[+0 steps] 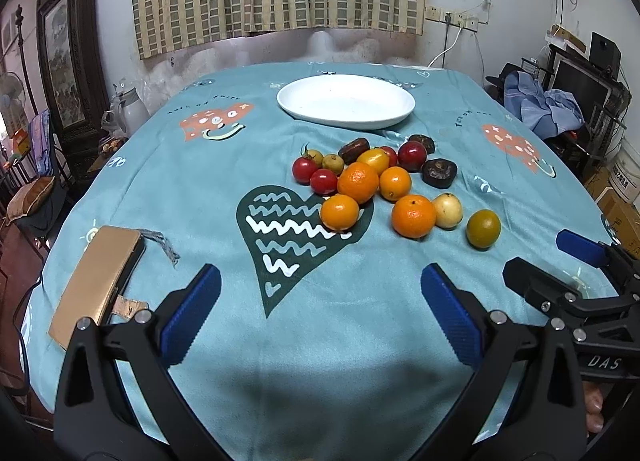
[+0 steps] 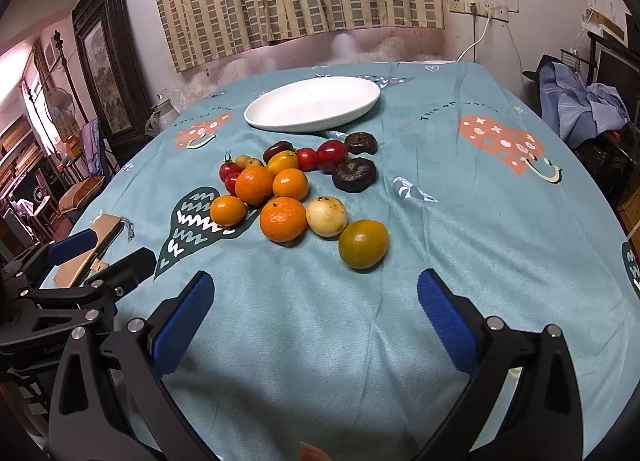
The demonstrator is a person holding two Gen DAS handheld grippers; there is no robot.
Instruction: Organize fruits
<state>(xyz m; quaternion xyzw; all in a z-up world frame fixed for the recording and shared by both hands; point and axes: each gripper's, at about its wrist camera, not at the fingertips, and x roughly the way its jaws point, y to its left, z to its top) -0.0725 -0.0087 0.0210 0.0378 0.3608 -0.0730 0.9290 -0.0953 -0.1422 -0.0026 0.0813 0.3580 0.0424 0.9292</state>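
Bench (image 1: 120,189) under teal cloth, white plate (image 1: 346,101) empty at the far side, fruit pile (image 1: 376,181) loose in the middle just before it, nothing moved yet. I'd start at the near edge: the green citrus (image 2: 363,243) sits apart from the rest (easiest grab), so I'd straddle it squarely, squeeze lightly, then carry it to the plate. Left gripper (image 1: 320,313) has fingers spread wide, holding nothing, hovering over bare cloth. Right gripper (image 2: 314,319) same, wide apart, empty, touching no fruit.
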